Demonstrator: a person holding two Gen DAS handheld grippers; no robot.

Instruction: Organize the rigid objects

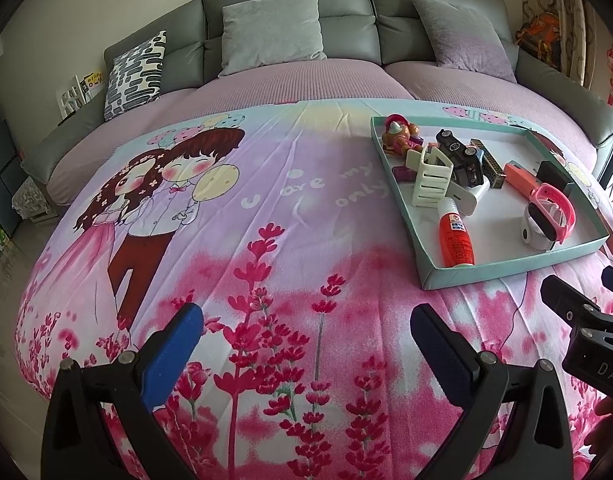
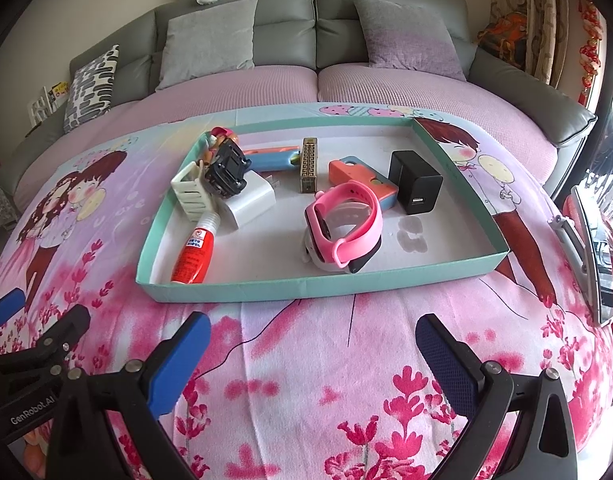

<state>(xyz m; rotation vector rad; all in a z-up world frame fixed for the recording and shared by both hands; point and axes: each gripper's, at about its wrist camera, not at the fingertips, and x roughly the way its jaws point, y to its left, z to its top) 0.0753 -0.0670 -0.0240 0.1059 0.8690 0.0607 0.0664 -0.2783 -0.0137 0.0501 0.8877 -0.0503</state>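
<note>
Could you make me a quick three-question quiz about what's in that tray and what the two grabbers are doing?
1. True or false: the right gripper is holding the pink watch.
2. Which lies nearest the tray's front-left corner? A) black charger B) red glue bottle C) toy car
3. Fill in: the tray rests on a printed ____.

Key:
1. False. Both the right and the left gripper are open, empty, and short of the tray.
2. B
3. Blanket, spread in front of the grey sofa.
</note>
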